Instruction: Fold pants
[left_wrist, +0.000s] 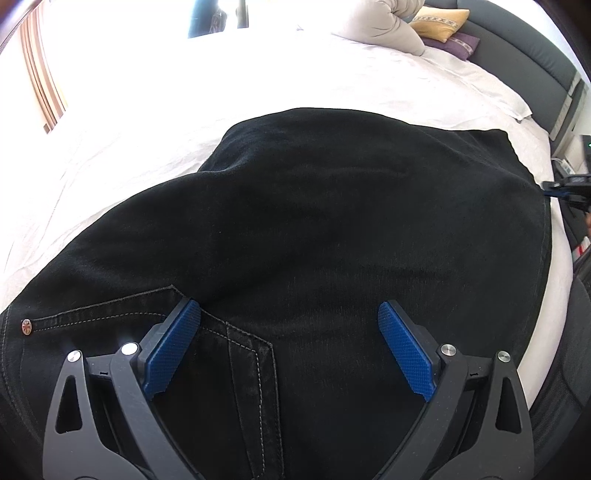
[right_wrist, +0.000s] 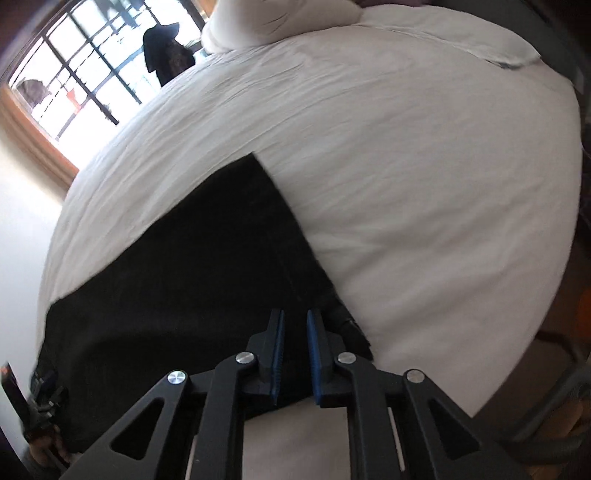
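Black jeans (left_wrist: 314, 221) lie spread on a white bed sheet (left_wrist: 129, 122); a pocket with stitching and a rivet shows near my left gripper. My left gripper (left_wrist: 290, 314) is open wide, hovering just over the waist end. In the right wrist view the jeans (right_wrist: 184, 277) fill the lower left, their hem end close to my right gripper (right_wrist: 295, 325). Its blue pads stand close together over the pants' near edge, with a narrow gap; dark cloth sits between them. The right gripper also shows at the far right of the left wrist view (left_wrist: 567, 186).
Pillows (left_wrist: 388, 26), a yellow cushion (left_wrist: 439, 22) and a purple one (left_wrist: 458, 44) lie by the grey headboard (left_wrist: 535, 48). A window (right_wrist: 74, 66) stands beyond the bed. The bed's edge runs on the right (left_wrist: 557, 266).
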